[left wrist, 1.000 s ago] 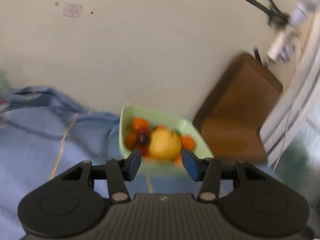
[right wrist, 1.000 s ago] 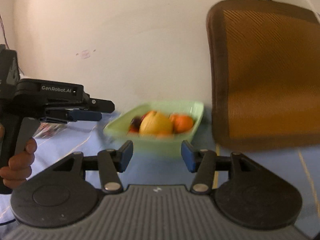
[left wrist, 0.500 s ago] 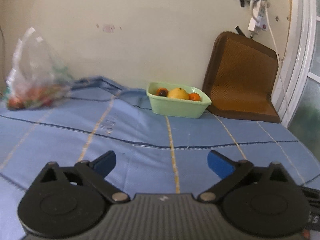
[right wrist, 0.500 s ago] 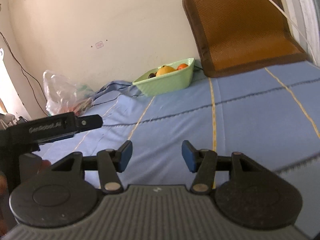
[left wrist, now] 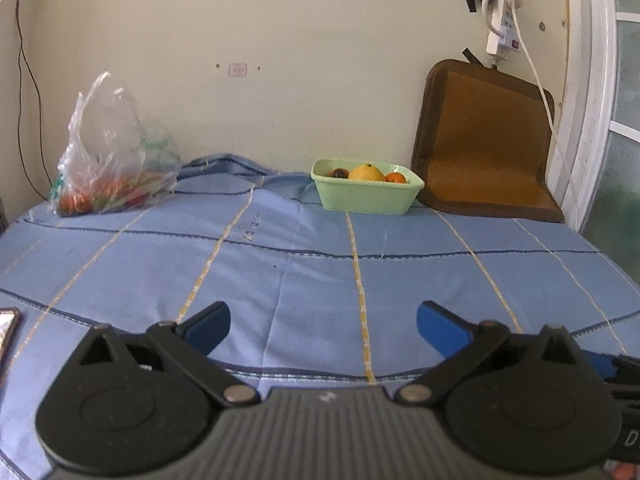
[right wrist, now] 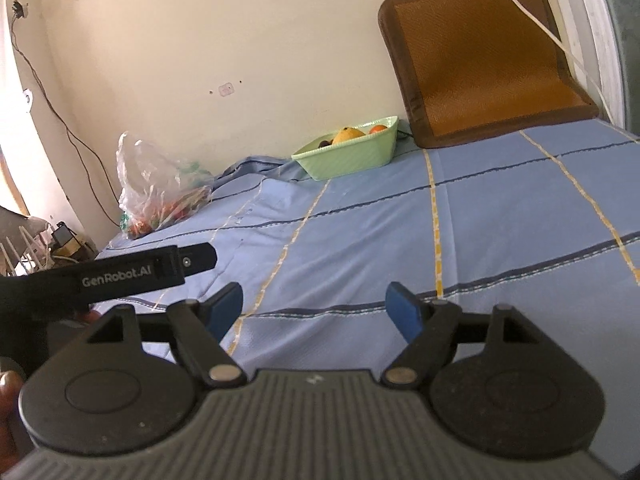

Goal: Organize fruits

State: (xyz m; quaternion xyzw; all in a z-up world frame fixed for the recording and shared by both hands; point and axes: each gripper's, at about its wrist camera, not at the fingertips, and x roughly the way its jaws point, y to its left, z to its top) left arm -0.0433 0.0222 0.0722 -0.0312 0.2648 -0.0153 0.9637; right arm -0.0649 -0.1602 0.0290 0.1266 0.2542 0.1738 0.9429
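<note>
A pale green bowl (left wrist: 366, 198) sits at the far side of the blue cloth by the wall and holds a yellow fruit (left wrist: 366, 172), an orange (left wrist: 395, 177) and a dark fruit (left wrist: 339, 173). It also shows in the right wrist view (right wrist: 347, 154). A clear plastic bag (left wrist: 112, 160) with more fruit lies at the far left, and shows in the right wrist view (right wrist: 160, 192). My left gripper (left wrist: 323, 326) is open and empty, low over the near cloth. My right gripper (right wrist: 314, 308) is open and empty. The left gripper's body (right wrist: 120, 276) shows at its left.
A brown woven seat pad (left wrist: 484, 140) leans on the wall right of the bowl. A white cable and power strip (left wrist: 504, 36) hang above it. A window frame (left wrist: 588, 100) stands at the right. A phone edge (left wrist: 6, 330) lies at the near left.
Both grippers have pulled far back from the bowl toward the near side of the cloth. Both have opened wider, the right one most recently. The bag has come into view.
</note>
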